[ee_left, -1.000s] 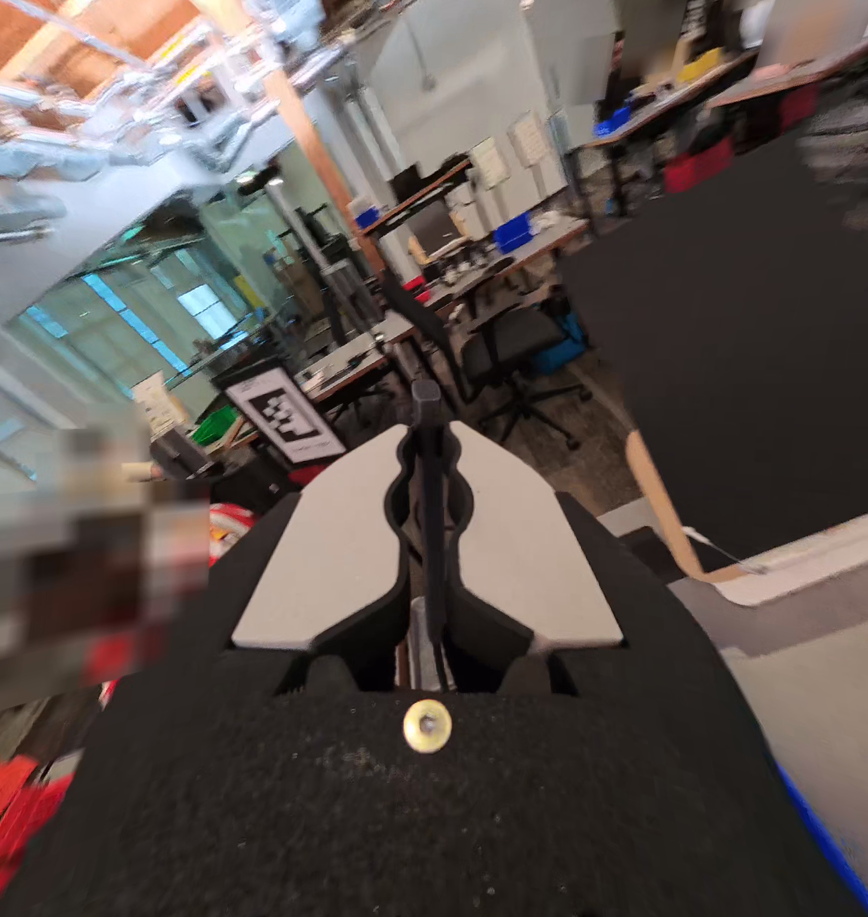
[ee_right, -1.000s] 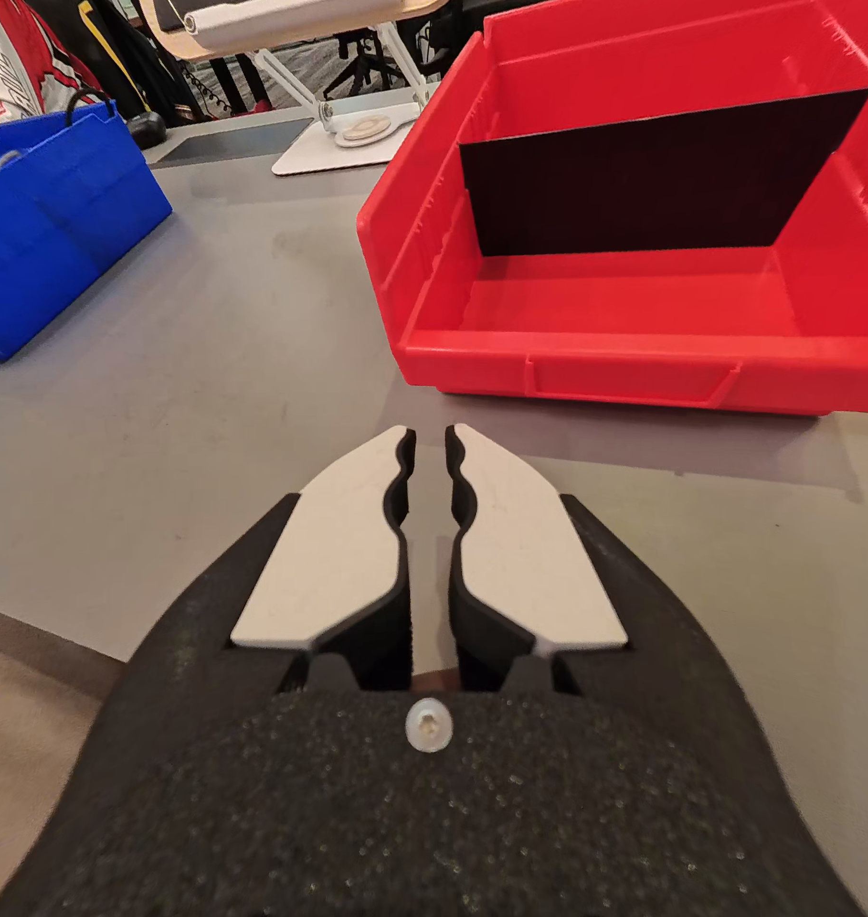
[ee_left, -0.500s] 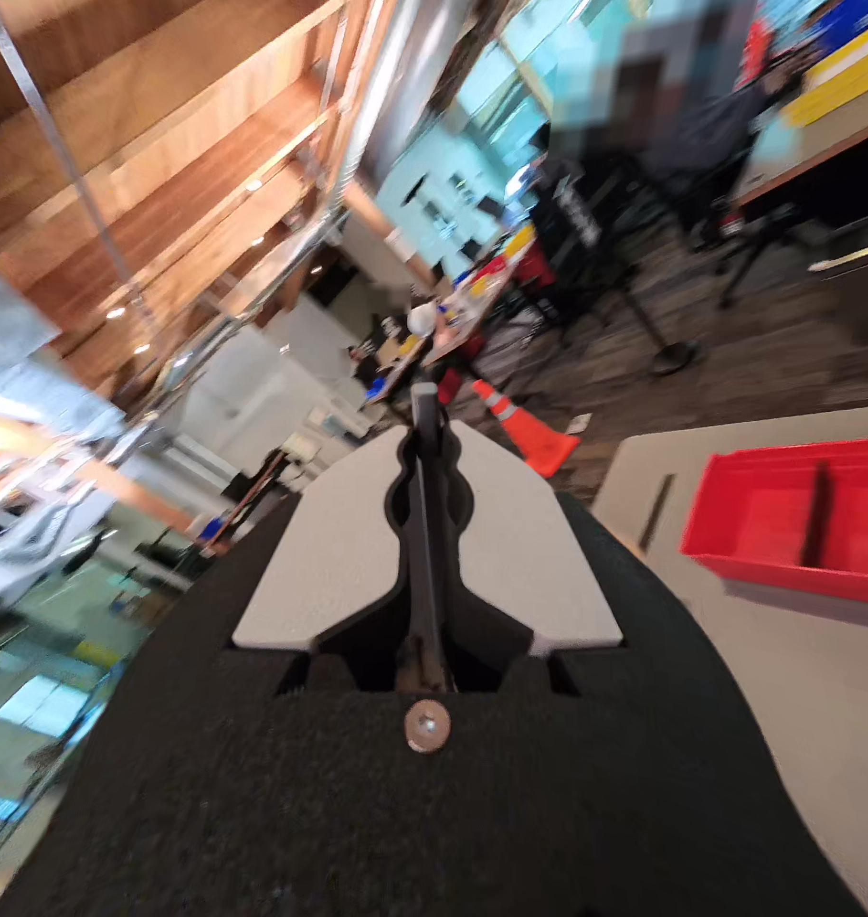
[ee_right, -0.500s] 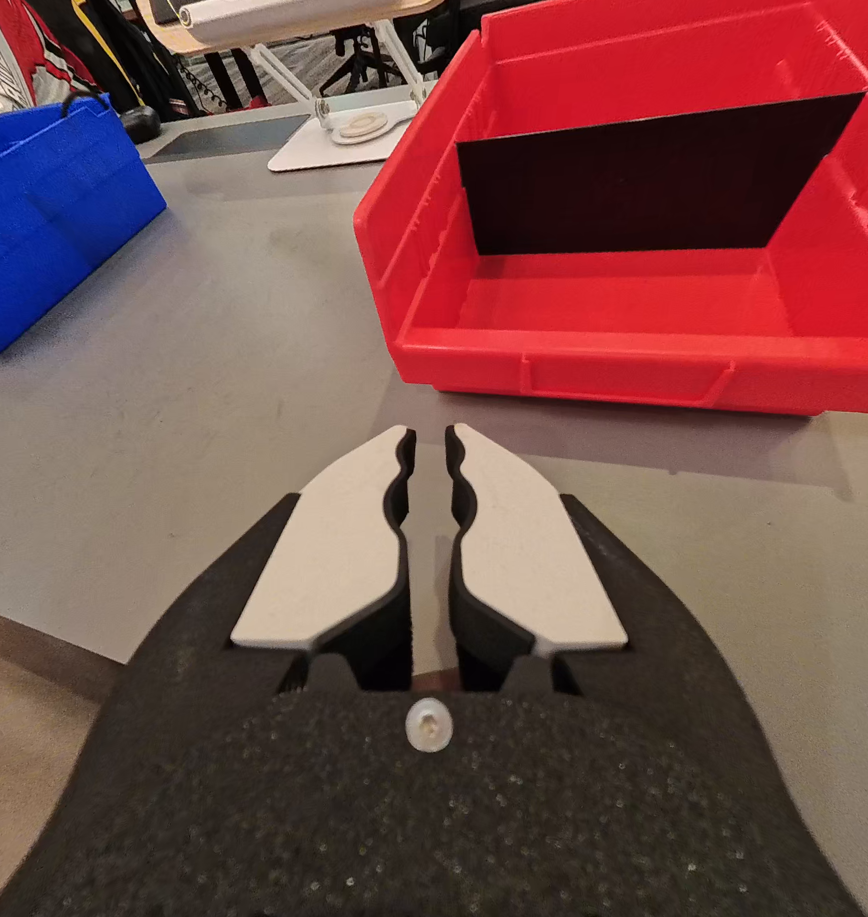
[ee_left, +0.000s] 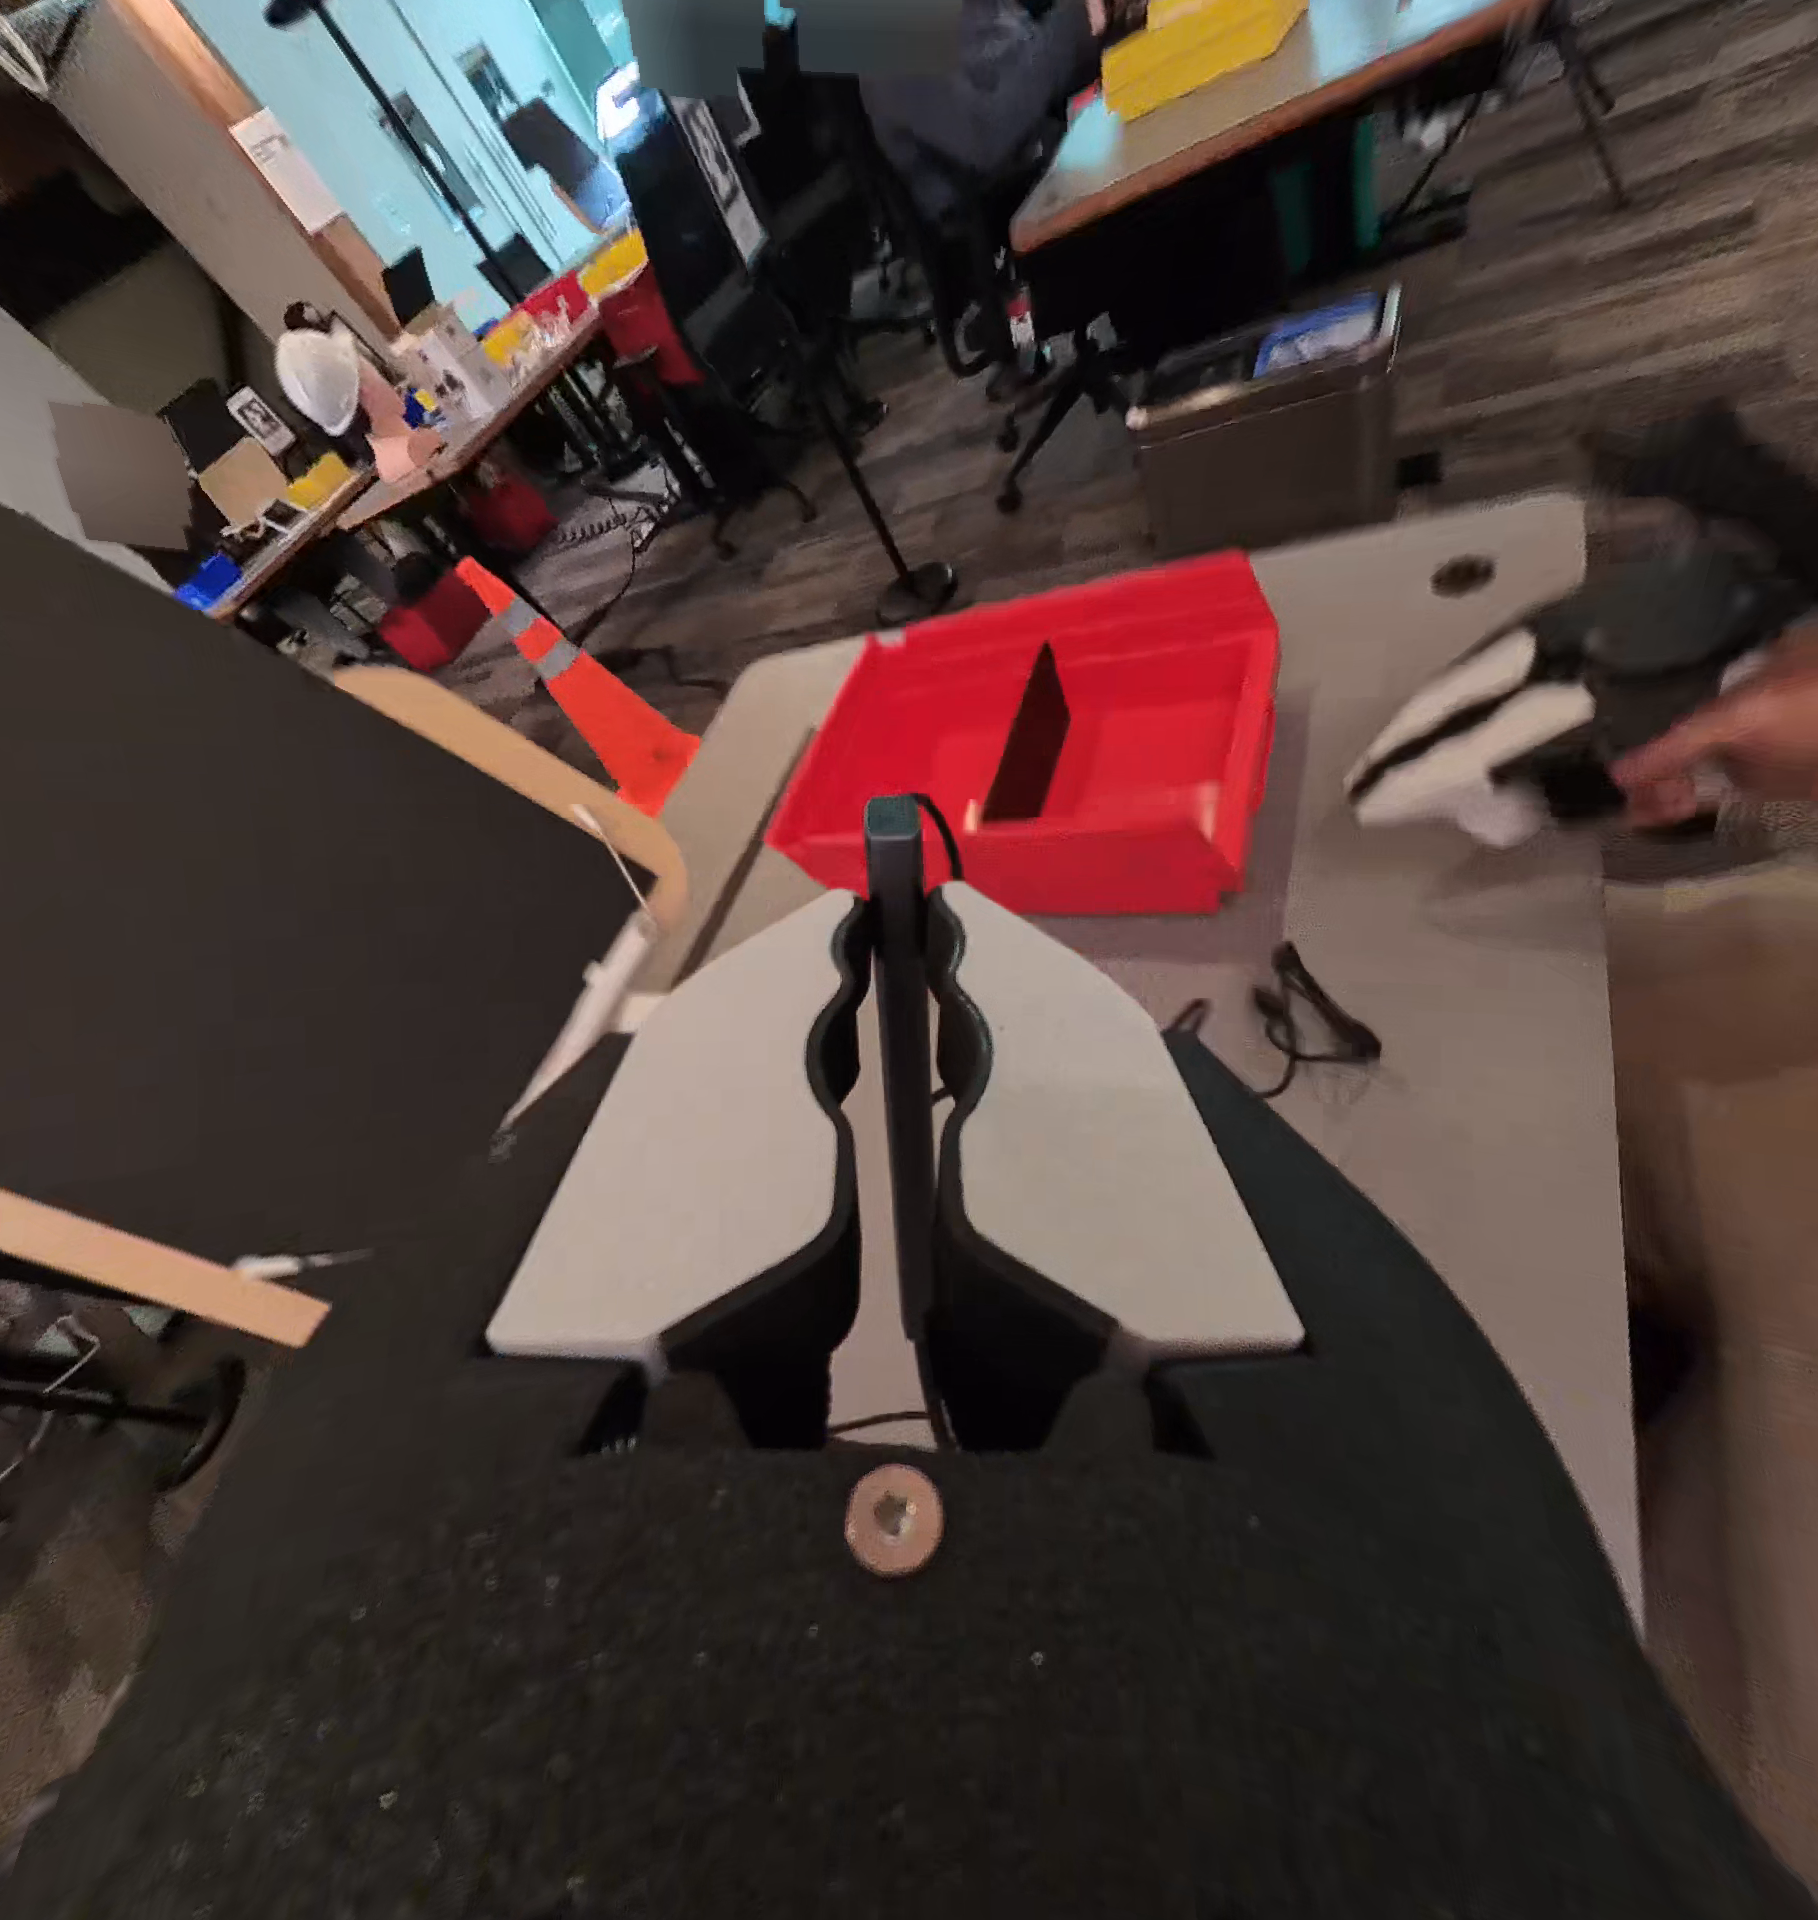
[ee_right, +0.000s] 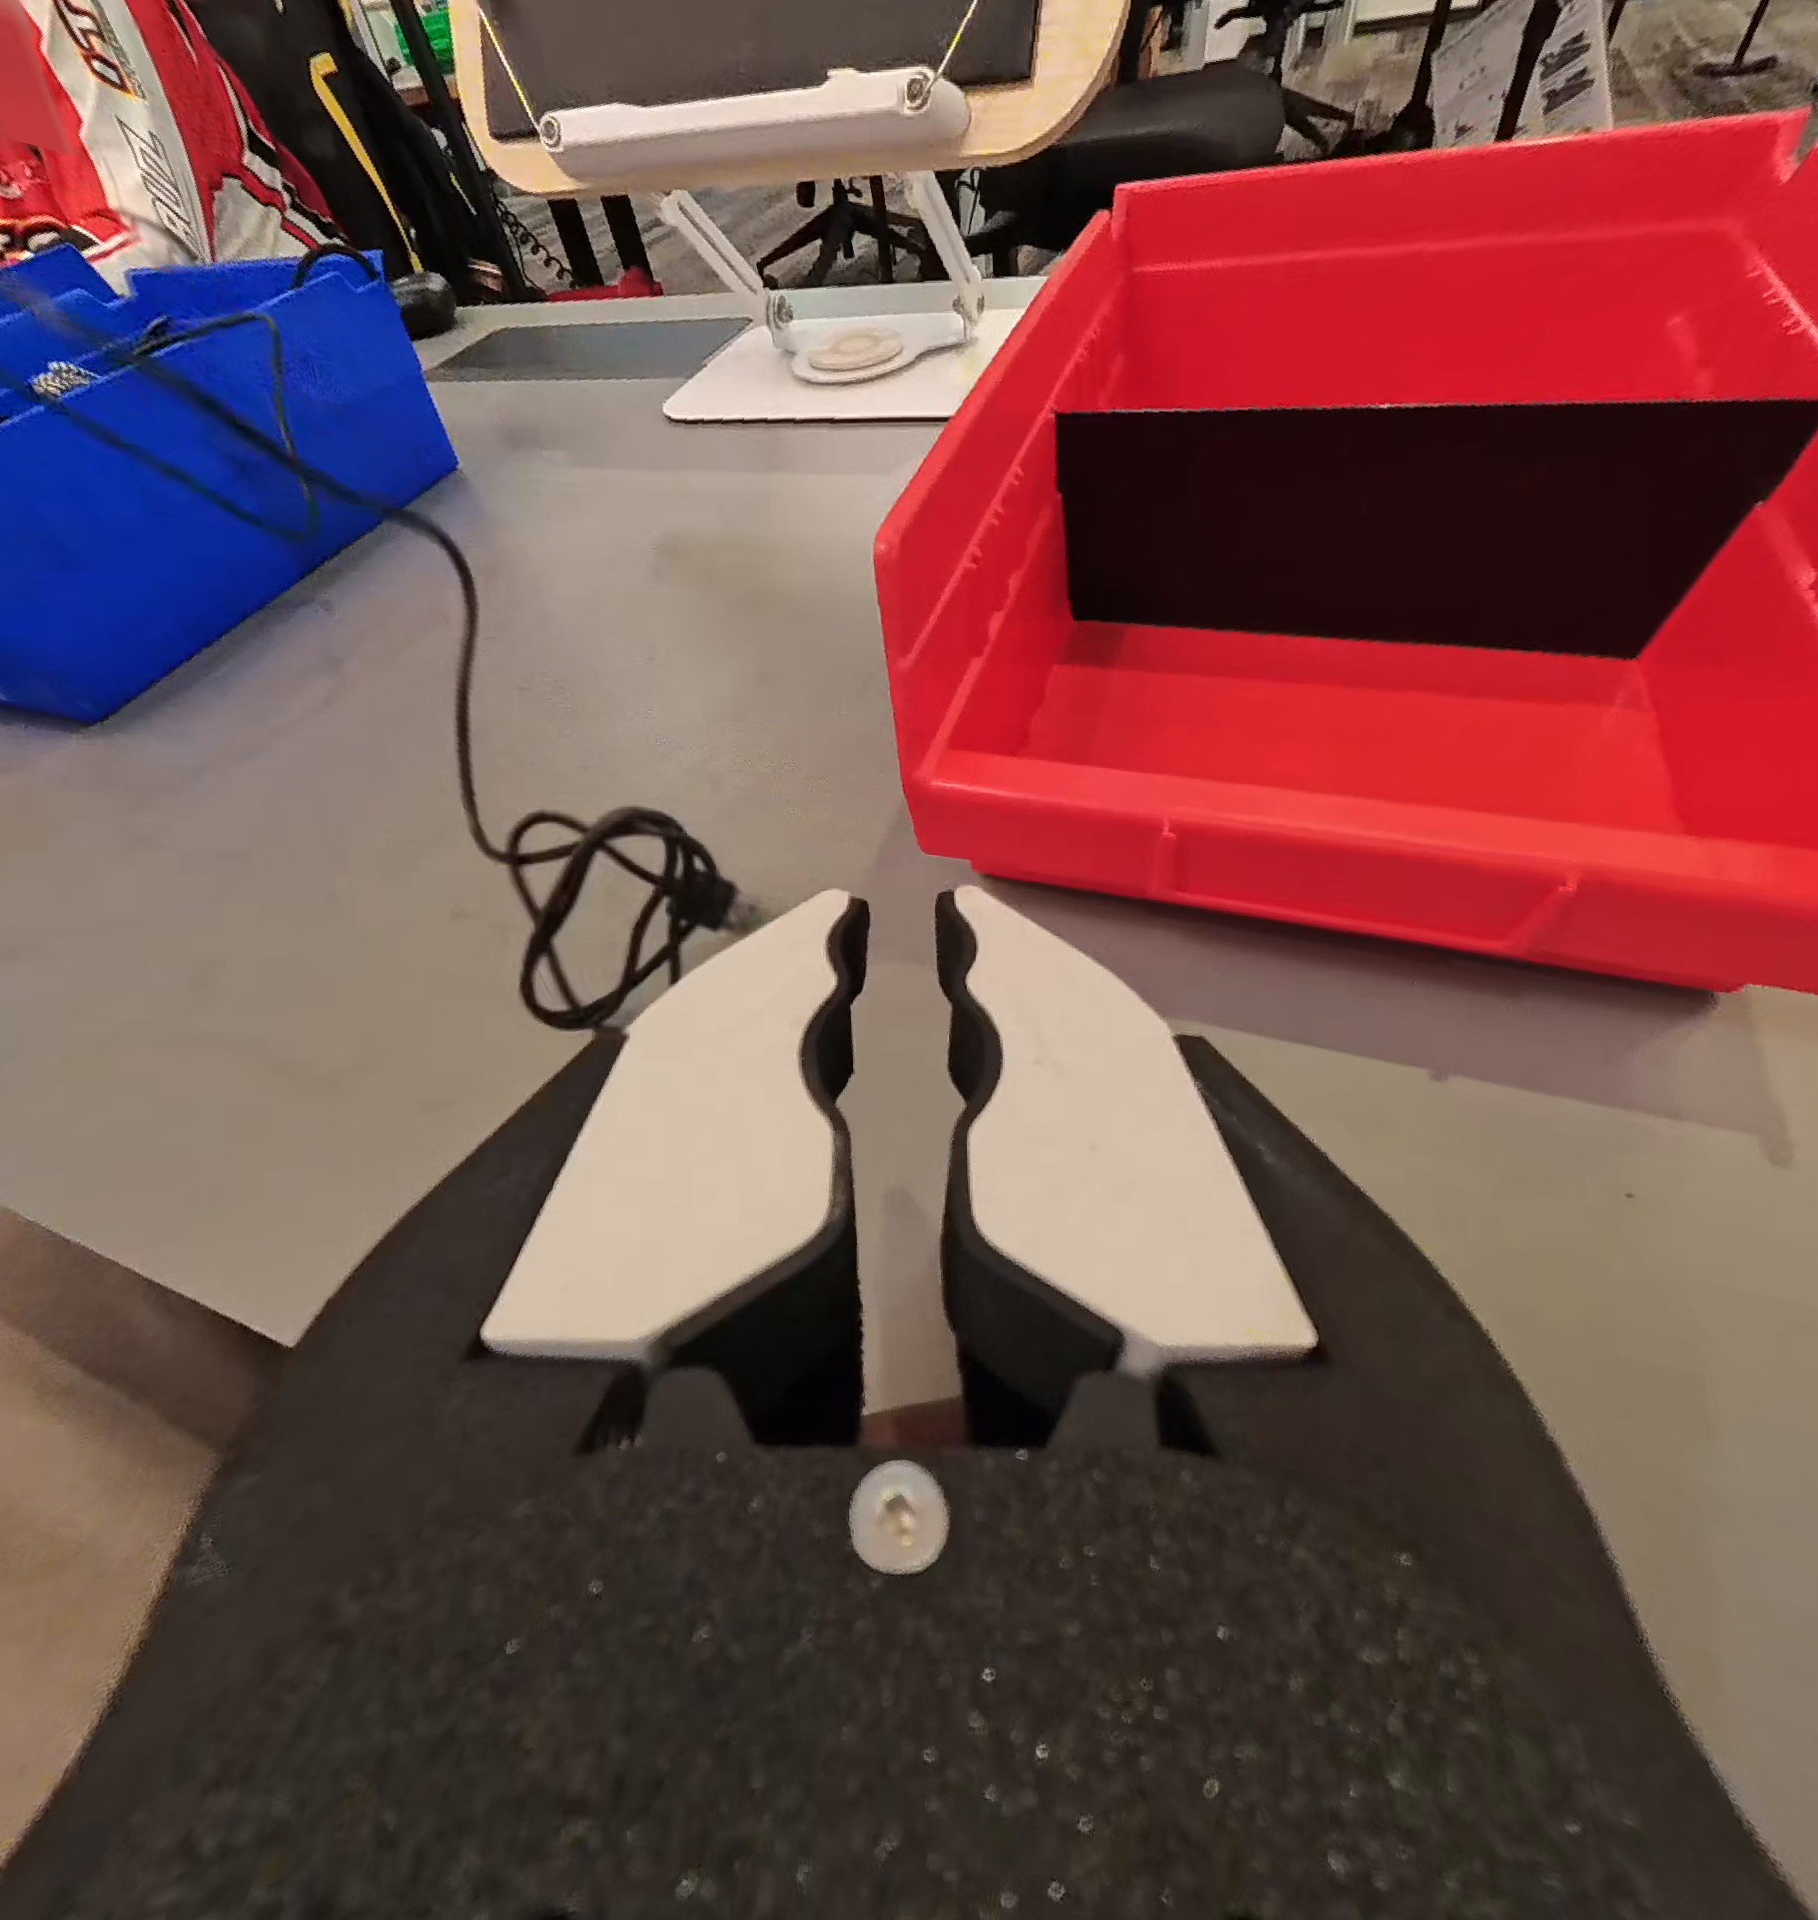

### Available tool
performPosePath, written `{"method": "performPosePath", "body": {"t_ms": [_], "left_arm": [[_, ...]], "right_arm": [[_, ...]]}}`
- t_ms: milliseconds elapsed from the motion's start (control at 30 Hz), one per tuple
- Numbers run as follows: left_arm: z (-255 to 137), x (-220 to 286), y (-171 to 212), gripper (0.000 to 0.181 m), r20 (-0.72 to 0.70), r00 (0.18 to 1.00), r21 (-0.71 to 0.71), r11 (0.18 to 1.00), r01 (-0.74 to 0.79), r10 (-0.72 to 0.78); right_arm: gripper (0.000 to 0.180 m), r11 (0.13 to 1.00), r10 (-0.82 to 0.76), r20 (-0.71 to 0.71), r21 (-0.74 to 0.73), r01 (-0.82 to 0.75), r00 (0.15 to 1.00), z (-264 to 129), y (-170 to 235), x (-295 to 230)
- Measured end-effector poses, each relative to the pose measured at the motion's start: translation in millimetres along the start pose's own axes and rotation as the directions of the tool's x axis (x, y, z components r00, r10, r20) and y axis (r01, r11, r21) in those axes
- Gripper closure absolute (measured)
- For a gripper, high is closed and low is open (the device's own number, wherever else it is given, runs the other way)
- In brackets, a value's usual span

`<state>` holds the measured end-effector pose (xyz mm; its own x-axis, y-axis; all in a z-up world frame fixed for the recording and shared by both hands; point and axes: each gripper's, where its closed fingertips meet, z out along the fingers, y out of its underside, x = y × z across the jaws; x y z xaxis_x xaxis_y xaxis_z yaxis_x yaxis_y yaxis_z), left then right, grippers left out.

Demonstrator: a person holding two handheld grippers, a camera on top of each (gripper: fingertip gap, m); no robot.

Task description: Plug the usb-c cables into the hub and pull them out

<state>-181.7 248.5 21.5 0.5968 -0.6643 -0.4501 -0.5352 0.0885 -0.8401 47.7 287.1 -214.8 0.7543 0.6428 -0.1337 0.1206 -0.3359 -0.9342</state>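
Note:
My left gripper [ee_left: 897, 904] is shut on a slim dark hub [ee_left: 900, 1049], held edge-on between the fingers with its end sticking out past the tips. A thin black wire leaves that end. A black cable lies coiled on the grey table [ee_right: 209, 987], seen in the right wrist view [ee_right: 614, 914] and in the left wrist view [ee_left: 1310, 1023]. One strand of it runs up to the blue bin [ee_right: 157, 561]. My right gripper [ee_right: 902, 909] hovers over the table beside the coil, jaws a narrow gap apart and empty. It also shows far right in the left wrist view [ee_left: 1456, 727].
A red bin [ee_right: 1352, 883] with a black divider stands just beyond my right gripper; it also shows in the left wrist view [ee_left: 1092, 862]. A white monitor stand [ee_right: 832, 364] is at the back. A large black panel [ee_left: 209, 883] is on the left. A hand [ee_left: 1736, 727] holds the right gripper. Across from one pair of fingers to the other is roughly 35 cm.
The left view swung from the room and ceiling down to the table, still holding the hub. The coiled cable now lies on the table in front of the right gripper, which has drawn back a little.

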Motion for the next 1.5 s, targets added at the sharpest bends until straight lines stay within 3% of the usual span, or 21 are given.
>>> {"method": "performPosePath", "body": {"t_ms": [167, 267, 400, 500, 700, 833, 933, 967, 1000, 1033, 1067, 1167, 1333, 1433, 1500], "left_arm": [[28, 81, 103, 0.172, 0.059, 0.979, -0.148, 0.972, -0.183, 0.193], [35, 120, 133, 0.172, 0.041, 0.967, -0.194, 0.952, -0.238, 0.251], [31, 165, 142, 0.172, 0.047, 0.959, -0.166, 0.949, -0.269, 0.28], [33, 186, 149, 0.172, 0.05, 0.939, -0.176, 0.928, -0.329, 0.342], [40, 191, 155, 0.172, 0.04, 0.92, -0.194, 0.907, -0.375, 0.389], [39, 186, 160, 0.172, 0.061, 0.907, -0.212, 0.893, -0.396, 0.416], [37, 187, 161, 0.172, 0.067, 0.909, -0.213, 0.896, -0.391, 0.412], [36, 187, 163, 0.172, 0.07, 0.909, -0.214, 0.896, -0.389, 0.411], [35, 187, 164, 0.172, 0.074, 0.908, -0.215, 0.896, -0.39, 0.413], [34, 186, 167, 0.172, 0.079, 0.906, -0.227, 0.892, -0.391, 0.417], [32, 182, 169, 0.171, 0.091, 0.904, -0.245, 0.89, -0.385, 0.417], [27, 165, 178, 0.172, 0.145, 0.911, -0.288, 0.898, -0.334, 0.385], [8, 123, 182, 0.171, 0.306, 0.895, -0.32, 0.92, -0.225, 0.326], [-2, 100, 182, 0.171, 0.395, 0.864, -0.336, 0.924, -0.182, 0.314], [-4, 93, 185, 0.171, 0.412, 0.86, -0.347, 0.925, -0.158, 0.301]], "right_arm": [[0.167, 1.0, -0.013, -0.005, -0.028, 0.013, 1.0, 4, 6, -2], [0.167, 1.0, -0.011, 0.019, -0.017, 0.011, 1.0, 4, 2, -10], [0.159, 0.999, 0.048, 0.266, -0.038, -0.039, 0.963, 13, -25, -61], [0.156, 0.993, -0.028, 0.499, -0.089, 0.083, 0.866, 33, -56, -121], [0.151, 0.864, -0.37, 0.677, 0.0, 0.503, 0.636, 144, -121, -231], [0.145, 0.756, -0.431, 0.723, -0.037, 0.653, 0.54, 252, -111, -276], [0.142, 0.714, -0.389, 0.743, -0.131, 0.688, 0.545, 312, -91, -284], [0.149, 0.695, -0.372, 0.762, -0.15, 0.703, 0.53, 319, -85, -286], [0.173, 0.668, -0.379, 0.774, -0.15, 0.728, 0.507, 322, -80, -285], [0.177, 0.643, -0.42, 0.755, -0.144, 0.752, 0.504, 326, -82, -281], [0.178, 0.634, -0.461, 0.734, -0.121, 0.764, 0.499, 326, -89, -278], [0.178, 0.721, -0.506, 0.676, -0.01, 0.693, 0.536, 295, -139, -276], [0.178, 0.775, -0.617, 0.394, 0.157, 0.612, 0.681, 197, -241, -212], [0.178, 0.801, -0.59, 0.192, 0.258, 0.54, 0.784, 125, -281, -160], [0.178, 0.83, -0.52, 0.169, 0.331, 0.448, 0.837, 80, -290, -139]]}}
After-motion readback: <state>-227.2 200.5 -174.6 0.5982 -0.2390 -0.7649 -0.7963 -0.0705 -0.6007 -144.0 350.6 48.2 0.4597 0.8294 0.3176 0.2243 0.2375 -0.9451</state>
